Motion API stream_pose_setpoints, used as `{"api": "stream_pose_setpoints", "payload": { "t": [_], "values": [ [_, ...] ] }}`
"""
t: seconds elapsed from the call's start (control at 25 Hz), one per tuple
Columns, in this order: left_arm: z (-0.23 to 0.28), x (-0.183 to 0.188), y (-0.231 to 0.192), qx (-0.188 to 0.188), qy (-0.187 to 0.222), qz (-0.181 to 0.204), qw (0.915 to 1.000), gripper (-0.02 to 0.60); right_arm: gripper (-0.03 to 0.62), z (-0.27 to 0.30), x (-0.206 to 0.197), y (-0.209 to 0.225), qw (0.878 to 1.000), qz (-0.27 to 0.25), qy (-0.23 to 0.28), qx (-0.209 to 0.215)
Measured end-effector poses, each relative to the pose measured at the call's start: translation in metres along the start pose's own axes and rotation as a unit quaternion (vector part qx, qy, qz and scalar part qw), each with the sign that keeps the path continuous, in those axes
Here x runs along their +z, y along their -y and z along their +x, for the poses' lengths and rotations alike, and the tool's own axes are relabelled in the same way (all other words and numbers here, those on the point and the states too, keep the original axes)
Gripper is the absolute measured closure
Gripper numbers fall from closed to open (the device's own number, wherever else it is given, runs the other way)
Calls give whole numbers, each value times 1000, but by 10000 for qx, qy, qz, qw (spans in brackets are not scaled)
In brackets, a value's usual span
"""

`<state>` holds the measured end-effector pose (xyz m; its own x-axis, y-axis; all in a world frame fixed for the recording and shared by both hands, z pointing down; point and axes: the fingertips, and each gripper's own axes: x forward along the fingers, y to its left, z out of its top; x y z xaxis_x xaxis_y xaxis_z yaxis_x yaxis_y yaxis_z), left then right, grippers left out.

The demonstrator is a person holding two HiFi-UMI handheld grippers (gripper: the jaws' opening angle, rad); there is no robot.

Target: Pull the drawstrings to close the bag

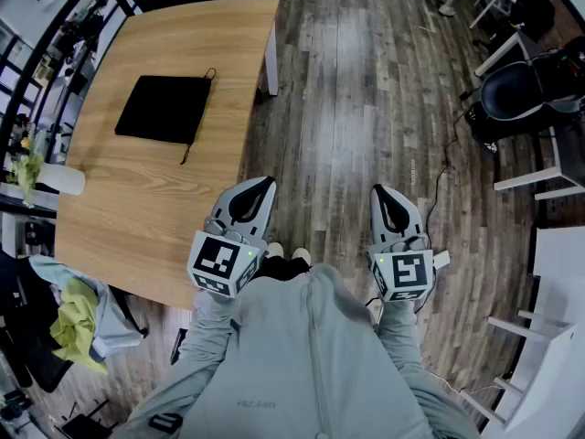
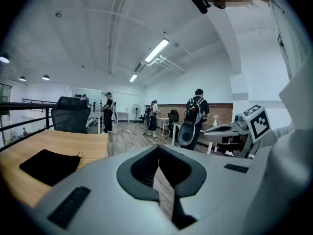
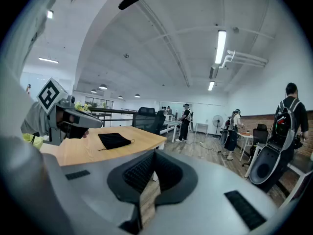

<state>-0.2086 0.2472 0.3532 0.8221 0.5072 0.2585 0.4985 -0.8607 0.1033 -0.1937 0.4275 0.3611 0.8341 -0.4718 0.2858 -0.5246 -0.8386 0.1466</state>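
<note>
— Where is the bag?
— The black bag [image 1: 164, 108] lies flat on the wooden table [image 1: 137, 208], with a drawstring [image 1: 209, 74] loop at its far right corner
— And the 2 grippers?
— Well apart from it, close to the person's body. The left gripper [image 1: 265, 186] and the right gripper [image 1: 379, 192] are both clenched on nothing

Black fabric drawstring bag [image 1: 163, 108], roughly rectangular, lying flat and alone on the far part of the light wooden table [image 1: 155, 199]. A thin dark drawstring [image 1: 209, 75] loops out at the far corner of its right-hand edge. A second cord [image 1: 187, 154] trails from the near corner; that edge lies straight, ungathered.
</note>
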Motion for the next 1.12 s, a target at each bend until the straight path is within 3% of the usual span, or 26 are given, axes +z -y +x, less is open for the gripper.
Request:
{"api": "stream_pose_setpoints", "payload": {
  "t": [0.52, 0.72, 1.12],
  "values": [
    [36, 3, -10, 238, 8, -4, 9997, 555, 571, 21, -12, 30, 9997, 198, 38, 119],
    [74, 12, -42, 284, 74, -28, 9996, 555, 571, 65, -4, 49, 9998, 145, 71, 139],
    [143, 52, -127, 529, 221, -171, 9982, 554, 571, 182, 38, 71, 9981, 62, 113, 604]
  ]
}}
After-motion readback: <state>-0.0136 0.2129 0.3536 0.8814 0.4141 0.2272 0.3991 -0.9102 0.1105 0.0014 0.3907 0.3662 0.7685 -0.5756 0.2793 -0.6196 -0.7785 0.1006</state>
